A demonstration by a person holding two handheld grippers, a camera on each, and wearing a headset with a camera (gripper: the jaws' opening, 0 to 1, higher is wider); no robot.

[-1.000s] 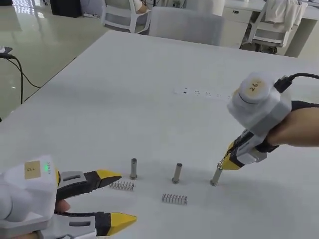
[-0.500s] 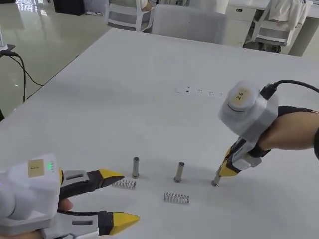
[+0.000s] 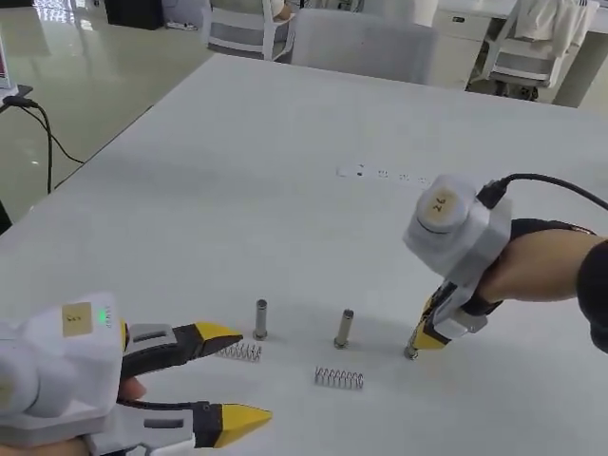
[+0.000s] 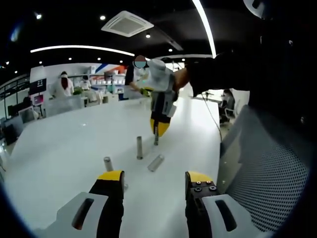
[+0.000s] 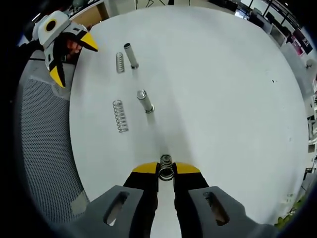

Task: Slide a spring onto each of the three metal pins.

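Firstly, surface [image 3: 285, 142]: white, matt, with a short row of small dark marks [image 3: 380, 174] toward its far edge, too small to read. Room: glossy pale floor [image 3: 85, 85] off the left edge, a black cable [image 3: 47, 142] trailing across it; grey and white chairs [image 3: 361, 43] drawn up along the far edge. Writing: round sticker [image 3: 438, 205] with a handwritten mark on top of the right tool [image 3: 418, 344], not legible; yellow sticker [image 3: 76, 317] beside a green light on the left tool [image 3: 249, 375]. Pins, three, upright in a row parallel to the near edge: left pin [image 3: 260, 319], middle pin [image 3: 344, 328], right pin [image 3: 410, 353]. Springs, three. First loose spring [image 3: 239, 351]: flat, just beside the left pin's foot. Second loose spring [image 3: 338, 378]: flat, just nearward of the middle pin. Gripped spring [image 5: 166, 167]: clamped between the right tool's yellow tips, which point down at the right pin; how far it sits on that pin cannot be told. Left tool: jaws wide apart, holding nothing, at the near edge left of the row, tips toward the first loose spring, apart from it.
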